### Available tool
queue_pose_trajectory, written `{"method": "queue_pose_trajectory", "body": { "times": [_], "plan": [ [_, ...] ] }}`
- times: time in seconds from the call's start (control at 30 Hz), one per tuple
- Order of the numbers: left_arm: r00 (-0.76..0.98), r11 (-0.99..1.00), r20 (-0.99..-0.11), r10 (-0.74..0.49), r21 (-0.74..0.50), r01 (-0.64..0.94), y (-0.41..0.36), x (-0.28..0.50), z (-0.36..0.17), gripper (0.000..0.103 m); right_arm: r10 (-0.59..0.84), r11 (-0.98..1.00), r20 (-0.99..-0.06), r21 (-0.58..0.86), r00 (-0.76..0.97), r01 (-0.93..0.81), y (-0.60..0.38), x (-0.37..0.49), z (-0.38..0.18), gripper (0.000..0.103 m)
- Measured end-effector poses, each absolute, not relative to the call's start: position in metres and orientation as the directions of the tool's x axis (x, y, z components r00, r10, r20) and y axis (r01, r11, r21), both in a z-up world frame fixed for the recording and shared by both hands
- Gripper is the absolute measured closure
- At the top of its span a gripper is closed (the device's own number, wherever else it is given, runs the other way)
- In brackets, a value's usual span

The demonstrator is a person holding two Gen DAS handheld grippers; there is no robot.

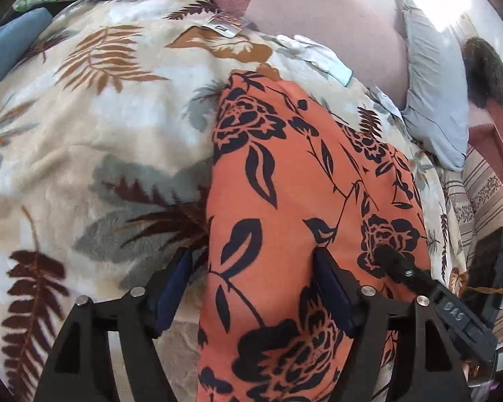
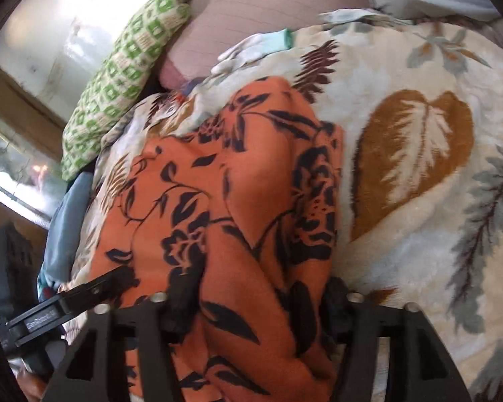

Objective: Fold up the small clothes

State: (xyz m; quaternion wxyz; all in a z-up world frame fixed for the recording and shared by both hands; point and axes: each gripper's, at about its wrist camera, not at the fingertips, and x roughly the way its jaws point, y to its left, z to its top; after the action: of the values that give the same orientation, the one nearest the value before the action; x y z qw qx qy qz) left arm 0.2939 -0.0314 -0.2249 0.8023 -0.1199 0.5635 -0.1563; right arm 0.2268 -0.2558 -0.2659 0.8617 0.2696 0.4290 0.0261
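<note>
An orange garment with black flowers (image 1: 285, 184) lies as a long folded strip on a cream leaf-print blanket (image 1: 100, 117). My left gripper (image 1: 251, 261) is open, its jaws wide apart over the garment's near left edge, one finger (image 1: 177, 278) on the blanket, the other (image 1: 332, 284) on the cloth. In the right wrist view the garment (image 2: 234, 201) is bunched between the jaws of my right gripper (image 2: 255, 291), which are wide apart; cloth hides the fingertips. The right gripper's tip also shows in the left wrist view (image 1: 395, 261).
A green patterned pillow (image 2: 124, 80) and a blue cloth (image 2: 67, 221) lie at the blanket's edge. A white glove (image 1: 315, 53), a grey pillow (image 1: 432, 100) and a striped cloth (image 1: 486, 201) lie on the other side. A pinkish mattress (image 1: 318, 16) lies beyond.
</note>
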Motion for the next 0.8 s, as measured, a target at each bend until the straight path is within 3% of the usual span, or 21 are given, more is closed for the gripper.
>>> {"method": "queue_pose_trajectory", "body": {
  "times": [0.17, 0.3, 0.33, 0.37, 0.4, 0.47, 0.6, 0.63, 0.67, 0.8],
  "plan": [
    [0.476, 0.955, -0.828, -0.296, -0.249, 0.161, -0.020, 0.277, -0.185, 0.028, 0.230, 0.848, -0.646, 0.500, 0.728, 0.176, -0.273, 0.208, -0.234, 0.039],
    [0.588, 0.959, -0.757, -0.284, -0.209, 0.193, -0.017, 0.270, -0.160, 0.028, 0.229, 0.863, -0.516, 0.499, 0.825, 0.073, -0.270, 0.186, -0.200, 0.040],
    [0.607, 0.960, -0.744, -0.279, -0.192, 0.206, -0.017, 0.266, -0.156, 0.028, 0.244, 0.871, -0.498, 0.490, 0.832, 0.038, -0.265, 0.183, -0.196, 0.043],
    [0.621, 0.960, -0.734, -0.274, -0.169, 0.223, -0.020, 0.266, -0.153, 0.028, 0.267, 0.875, -0.490, 0.484, 0.829, 0.004, -0.260, 0.181, -0.193, 0.056],
    [0.622, 0.959, -0.736, -0.268, -0.140, 0.247, -0.026, 0.265, -0.155, 0.028, 0.297, 0.877, -0.501, 0.479, 0.813, -0.026, -0.255, 0.186, -0.192, 0.071],
    [0.597, 0.957, -0.762, -0.249, -0.099, 0.272, -0.037, 0.266, -0.162, 0.028, 0.326, 0.887, -0.561, 0.459, 0.761, -0.042, -0.240, 0.195, -0.201, 0.073],
    [0.490, 0.962, -0.856, -0.167, -0.032, 0.273, -0.049, 0.271, -0.205, 0.027, 0.256, 0.922, -0.728, 0.381, 0.637, 0.065, -0.232, 0.217, -0.237, 0.077],
    [0.487, 0.963, -0.857, -0.171, -0.041, 0.266, -0.047, 0.271, -0.211, 0.025, 0.258, 0.917, -0.738, 0.389, 0.623, 0.082, -0.236, 0.220, -0.242, 0.079],
    [0.497, 0.964, -0.848, -0.181, -0.054, 0.259, -0.044, 0.270, -0.212, 0.024, 0.254, 0.914, -0.742, 0.393, 0.621, 0.096, -0.240, 0.220, -0.242, 0.088],
    [0.526, 0.962, -0.835, -0.159, -0.012, 0.272, -0.047, 0.268, -0.202, 0.024, 0.267, 0.914, -0.739, 0.398, 0.619, 0.081, -0.241, 0.223, -0.237, 0.088]
  ]
}}
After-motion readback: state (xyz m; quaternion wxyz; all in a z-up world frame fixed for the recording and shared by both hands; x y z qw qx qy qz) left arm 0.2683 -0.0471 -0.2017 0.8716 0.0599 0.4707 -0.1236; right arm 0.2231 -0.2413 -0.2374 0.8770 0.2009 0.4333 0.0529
